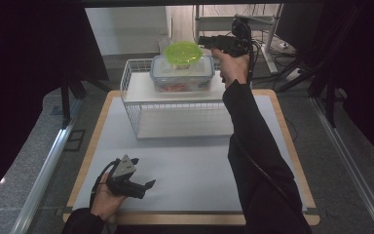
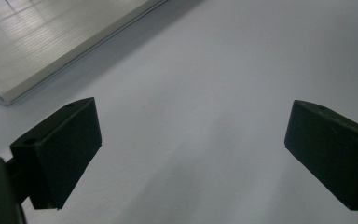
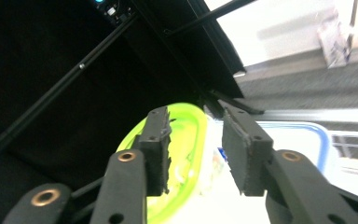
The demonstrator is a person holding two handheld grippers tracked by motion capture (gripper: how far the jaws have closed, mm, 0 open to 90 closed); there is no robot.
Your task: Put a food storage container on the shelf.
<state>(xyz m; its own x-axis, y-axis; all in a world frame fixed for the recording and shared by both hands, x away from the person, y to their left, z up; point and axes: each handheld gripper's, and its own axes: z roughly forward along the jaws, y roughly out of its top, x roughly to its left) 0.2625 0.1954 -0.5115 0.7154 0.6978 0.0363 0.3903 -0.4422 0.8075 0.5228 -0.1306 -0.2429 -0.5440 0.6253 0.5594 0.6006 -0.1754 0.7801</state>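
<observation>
A lime-green bowl (image 1: 182,52) rests on the lid of a clear food container (image 1: 181,78) with a blue rim, on the top shelf of a white wire rack (image 1: 126,80). My right gripper (image 1: 205,45) is held level at the bowl's right edge. In the right gripper view its jaws (image 3: 196,154) stand apart, with the bowl's rim (image 3: 191,126) in the gap beside one pad and no pad pressing on it. My left gripper (image 1: 143,174) lies low over the white mat, wide open and holding nothing (image 2: 191,149).
The rack stands at the back middle of a white mat (image 1: 185,170) on a wood-edged table. Its lower shelf (image 2: 37,56) shows at the top left of the left gripper view. Black curtains hang at both sides, with metal frames and cables behind the rack.
</observation>
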